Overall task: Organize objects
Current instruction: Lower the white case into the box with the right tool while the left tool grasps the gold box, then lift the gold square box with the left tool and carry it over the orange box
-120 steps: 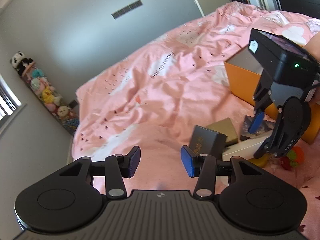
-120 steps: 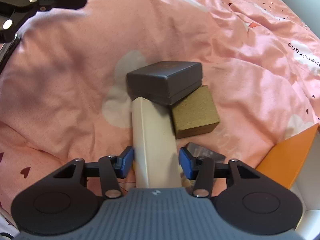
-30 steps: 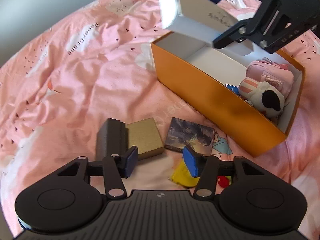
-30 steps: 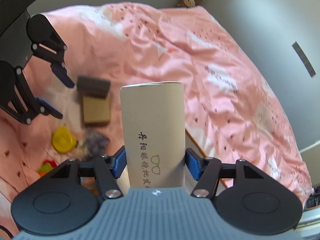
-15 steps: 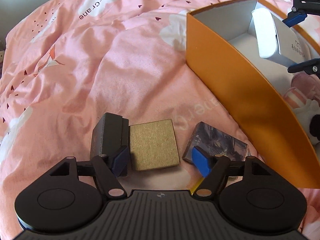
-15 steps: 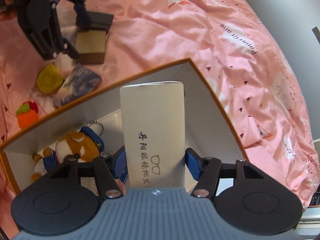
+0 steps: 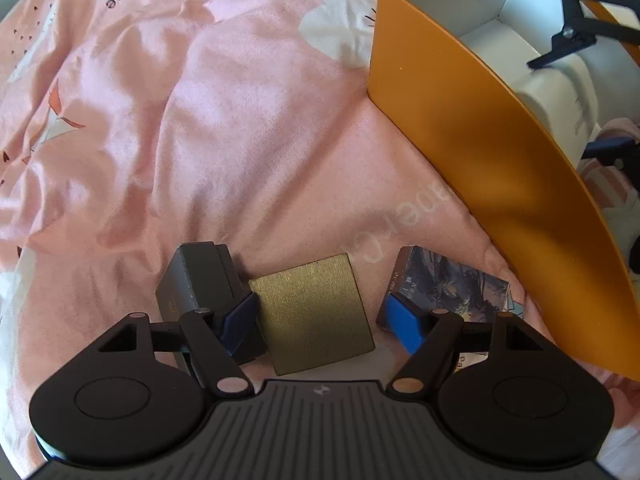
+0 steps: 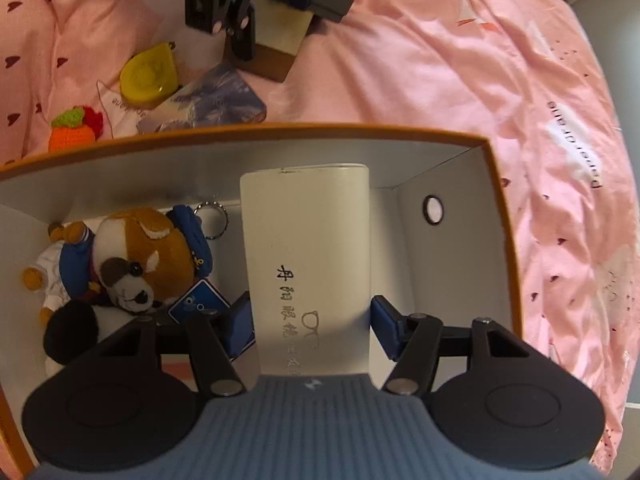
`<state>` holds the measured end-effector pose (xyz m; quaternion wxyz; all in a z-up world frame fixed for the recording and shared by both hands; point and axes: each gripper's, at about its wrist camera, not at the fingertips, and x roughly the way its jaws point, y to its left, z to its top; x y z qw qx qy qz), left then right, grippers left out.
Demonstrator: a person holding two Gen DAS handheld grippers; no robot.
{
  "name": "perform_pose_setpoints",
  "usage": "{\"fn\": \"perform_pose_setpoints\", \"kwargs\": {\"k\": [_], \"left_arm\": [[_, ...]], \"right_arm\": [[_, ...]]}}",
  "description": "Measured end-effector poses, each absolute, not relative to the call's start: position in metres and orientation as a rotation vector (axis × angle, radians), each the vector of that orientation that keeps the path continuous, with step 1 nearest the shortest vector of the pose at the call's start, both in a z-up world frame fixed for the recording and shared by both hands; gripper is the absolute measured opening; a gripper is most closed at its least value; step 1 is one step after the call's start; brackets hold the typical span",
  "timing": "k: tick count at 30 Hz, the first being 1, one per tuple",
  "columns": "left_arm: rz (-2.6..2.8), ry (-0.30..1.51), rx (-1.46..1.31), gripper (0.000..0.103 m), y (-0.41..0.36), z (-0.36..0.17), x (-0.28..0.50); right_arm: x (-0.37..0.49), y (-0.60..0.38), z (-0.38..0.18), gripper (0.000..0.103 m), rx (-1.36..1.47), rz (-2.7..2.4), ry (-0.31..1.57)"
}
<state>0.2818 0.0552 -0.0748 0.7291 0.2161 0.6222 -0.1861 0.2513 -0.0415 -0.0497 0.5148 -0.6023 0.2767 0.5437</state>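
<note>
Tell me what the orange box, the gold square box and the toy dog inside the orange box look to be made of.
Orange box: probably stiff card, smooth satin orange outside, matte white inside; thin straight walls with sharp folded corners.
Gold square box: likely card wrapped in textured paper; a fine brushed grain with a dull metallic sheen.
Toy dog: plush fabric, fuzzy brown and white pile, soft rounded shape.

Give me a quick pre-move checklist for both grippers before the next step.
1. Right gripper gripping the white case: ok.
2. Case inside the orange box: ok, over the free end.
3. Case bottomed out on the box floor: cannot tell.
4. Case clear of the plush dog: ok, apart.
5. Left gripper open, jaws having just been opening: ok.
6. Gold box between the left jaws, pads not pressing: ok; dark box crowds one finger.
</note>
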Motion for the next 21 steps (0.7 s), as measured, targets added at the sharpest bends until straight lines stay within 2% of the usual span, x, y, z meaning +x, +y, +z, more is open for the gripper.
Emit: {"fn": "perform_pose_setpoints", "kwargs": {"k": [5, 10, 12, 21], "left_arm": [[-0.437, 1.392, 0.471, 0.096, 0.052, -0.08, 0.284], [-0.466, 1.43, 0.47, 0.096, 0.053, -0.082, 0.289], [-0.473, 1.457, 0.455, 0.096, 0.057, -0.079, 0.29], [-0.454, 1.48, 0.441, 0.096, 0.055, -0.085, 0.285]], "right_arm": [[0.259, -0.037, -0.068, 0.063, -1.522, 1.379, 0.725], [0.259, -0.031, -0.081, 0.064, -1.538, 1.41, 0.805], [0.258, -0.032, -0.083, 0.061, -1.539, 1.403, 0.795], [0.256, -0.031, -0.066, 0.061, -1.448, 1.378, 0.753]]}}
